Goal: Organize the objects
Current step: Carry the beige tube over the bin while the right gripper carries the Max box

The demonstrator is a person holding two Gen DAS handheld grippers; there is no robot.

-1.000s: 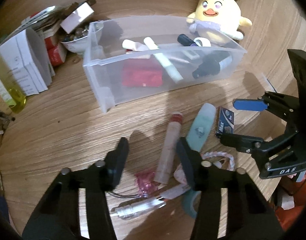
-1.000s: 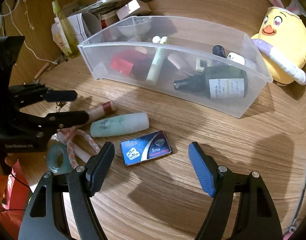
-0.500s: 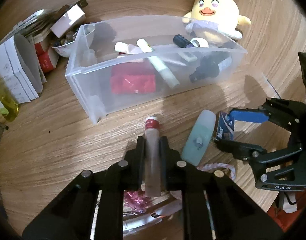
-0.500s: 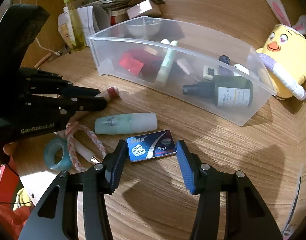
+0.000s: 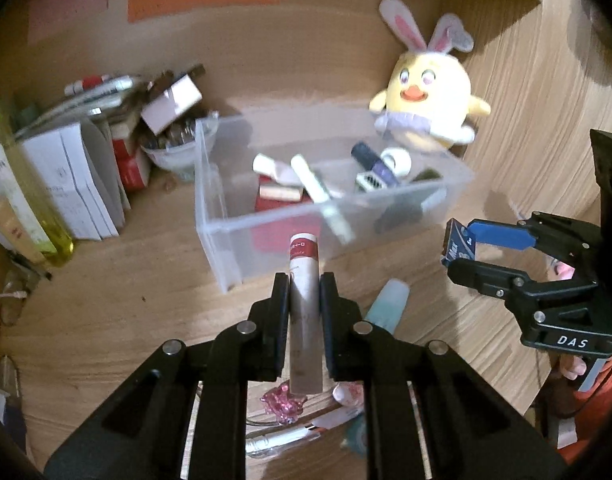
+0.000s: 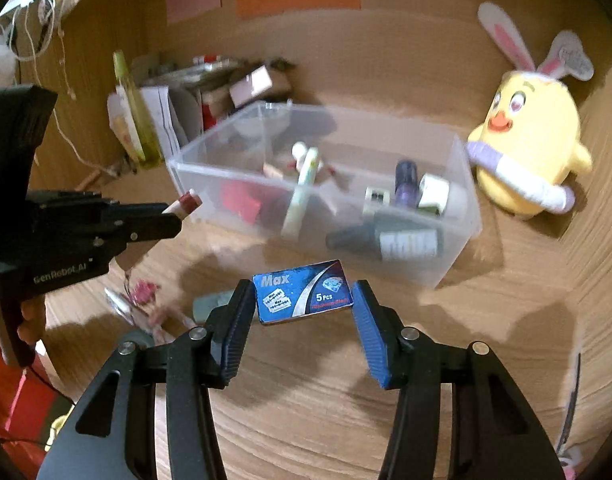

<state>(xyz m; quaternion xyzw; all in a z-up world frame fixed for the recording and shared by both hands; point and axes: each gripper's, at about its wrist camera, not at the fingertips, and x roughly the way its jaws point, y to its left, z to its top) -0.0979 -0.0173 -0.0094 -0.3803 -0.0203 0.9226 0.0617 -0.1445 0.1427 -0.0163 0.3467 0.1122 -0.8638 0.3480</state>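
Both loads now lifted off the table: left gripper [image 5: 304, 294] clamps red-capped tube [image 5: 304, 280], right gripper [image 6: 302, 312] clamps blade box [image 6: 302, 292], both angled downward toward clear bin [image 6: 445, 264]

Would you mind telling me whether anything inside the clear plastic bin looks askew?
Yes: in the clear plastic bin, a pale green-and-white tube leans tilted over the front wall, its top sticking above the rim, while the dark bottle with a white label lies flat on its side.
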